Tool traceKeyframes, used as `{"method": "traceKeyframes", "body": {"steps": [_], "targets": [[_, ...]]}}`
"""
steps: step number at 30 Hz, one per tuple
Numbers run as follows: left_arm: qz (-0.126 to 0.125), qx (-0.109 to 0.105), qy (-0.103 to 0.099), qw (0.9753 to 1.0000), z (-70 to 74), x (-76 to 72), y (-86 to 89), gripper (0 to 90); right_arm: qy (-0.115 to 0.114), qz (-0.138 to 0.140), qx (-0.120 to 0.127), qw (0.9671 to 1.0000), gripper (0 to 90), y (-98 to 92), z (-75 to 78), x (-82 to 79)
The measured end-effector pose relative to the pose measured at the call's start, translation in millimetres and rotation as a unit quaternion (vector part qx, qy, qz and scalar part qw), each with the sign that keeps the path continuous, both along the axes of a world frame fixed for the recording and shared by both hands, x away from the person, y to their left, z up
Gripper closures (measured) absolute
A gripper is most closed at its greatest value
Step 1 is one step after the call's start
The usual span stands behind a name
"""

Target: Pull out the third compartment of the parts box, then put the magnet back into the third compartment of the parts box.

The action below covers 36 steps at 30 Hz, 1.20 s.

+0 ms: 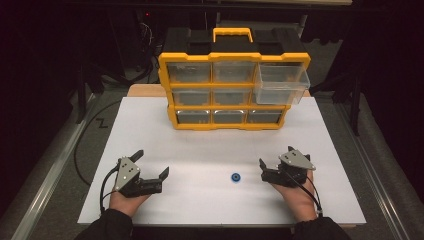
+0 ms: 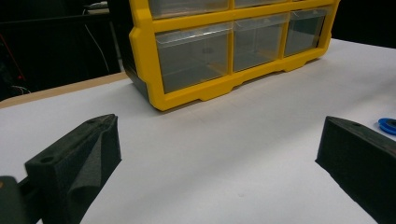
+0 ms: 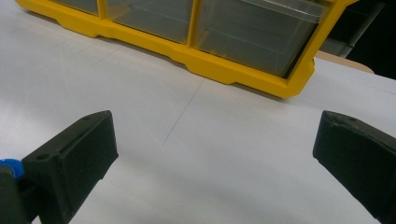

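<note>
A yellow organizer with clear drawers stands at the back of the white board. Its top right drawer is pulled out. A small blue ring lies flat on the board between my two grippers. My left gripper rests near the front left, open and holding nothing. My right gripper rests near the front right, open too, just right of the ring. In the left gripper view the ring shows past the right jaw; in the right gripper view a sliver of the ring shows behind the left jaw.
The organizer's bottom drawer row faces the left gripper, and its yellow frame runs across the top of the right gripper view. A black cable runs along the floor left of the board. Dark surroundings ring the table.
</note>
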<state>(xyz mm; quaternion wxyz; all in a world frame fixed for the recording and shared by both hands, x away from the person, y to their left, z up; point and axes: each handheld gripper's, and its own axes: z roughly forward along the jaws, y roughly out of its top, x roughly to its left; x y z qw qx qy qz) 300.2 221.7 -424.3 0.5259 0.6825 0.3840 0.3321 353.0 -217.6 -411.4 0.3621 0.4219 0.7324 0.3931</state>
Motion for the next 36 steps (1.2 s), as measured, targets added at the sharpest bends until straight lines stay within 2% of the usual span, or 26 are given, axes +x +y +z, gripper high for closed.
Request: {"method": "traceKeyframes", "body": {"steps": [9, 14, 20, 27, 36], "targets": [[0.006, 0.001, 0.004, 1.0, -0.3, 2.3, 0.0, 0.4, 0.006, 0.012, -0.001, 0.9999, 0.9, 0.5, 0.8, 0.8], [0.01, -0.001, 0.005, 0.9999, 0.5, 1.4, 1.4, 0.3, 0.023, 0.026, -0.008, 0.9994, 1.0, 2.2, 1.1, 2.9], [0.008, -0.004, 0.008, 0.9999, 0.7, 1.4, 2.5, 0.3, 0.059, 0.038, -0.016, 0.9974, 1.4, 3.9, -0.9, 5.7], [0.004, -0.005, 0.008, 0.9999, 0.7, 1.4, 1.5, 0.4, 0.108, 0.057, -0.033, 0.992, 1.0, 6.4, -6.4, 8.9], [-0.004, -0.005, 0.009, 0.9999, 0.8, 1.3, 1.6, 0.3, 0.167, 0.083, -0.061, 0.9806, 1.0, 7.7, -4.9, 11.8]]}}
